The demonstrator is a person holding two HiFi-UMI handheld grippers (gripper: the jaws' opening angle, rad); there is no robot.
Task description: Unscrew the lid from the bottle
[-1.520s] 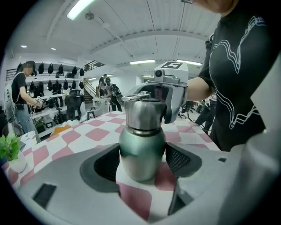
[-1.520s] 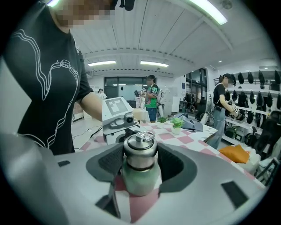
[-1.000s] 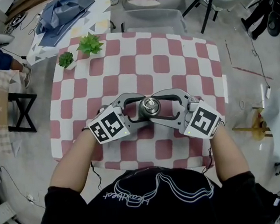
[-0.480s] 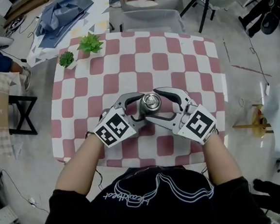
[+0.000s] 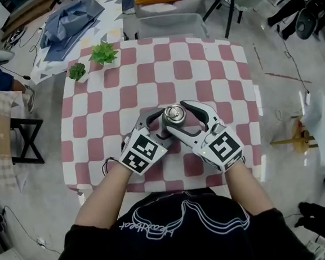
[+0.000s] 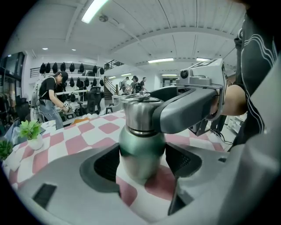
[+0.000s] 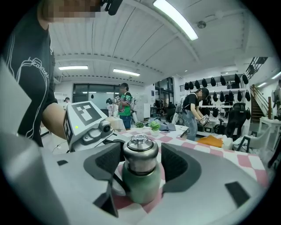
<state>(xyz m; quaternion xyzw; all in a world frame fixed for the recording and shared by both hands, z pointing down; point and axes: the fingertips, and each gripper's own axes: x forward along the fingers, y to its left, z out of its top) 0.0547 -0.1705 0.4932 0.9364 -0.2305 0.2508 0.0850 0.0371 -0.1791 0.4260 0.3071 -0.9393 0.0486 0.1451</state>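
Head view: the bottle is standing upright near the middle of the checkered table, close to the person's edge. The left gripper and the right gripper are both reaching round it from opposite sides. Two small potted plants are sitting at the far left corner, well apart, each white pot holding a green plant.

Left gripper view: the left gripper's jaws are sitting narrow on the green bottle body, pads against its sides, steadying it. One right jaw is crossing in front of the lid.

Right gripper view: the steel lid is standing between the right gripper's jaws, which are wide and closing. There are gaps on both sides, so nothing is gripped yet.

Handling, as a judgement: the bottle looks like rigid metal, smooth and likely slippery, and is not fragile. Its weight is depending on the fill, which I cannot tell since the lid is on. The best hold is the round lid's side wall for the right jaws, with the body kept clamped low by the left.
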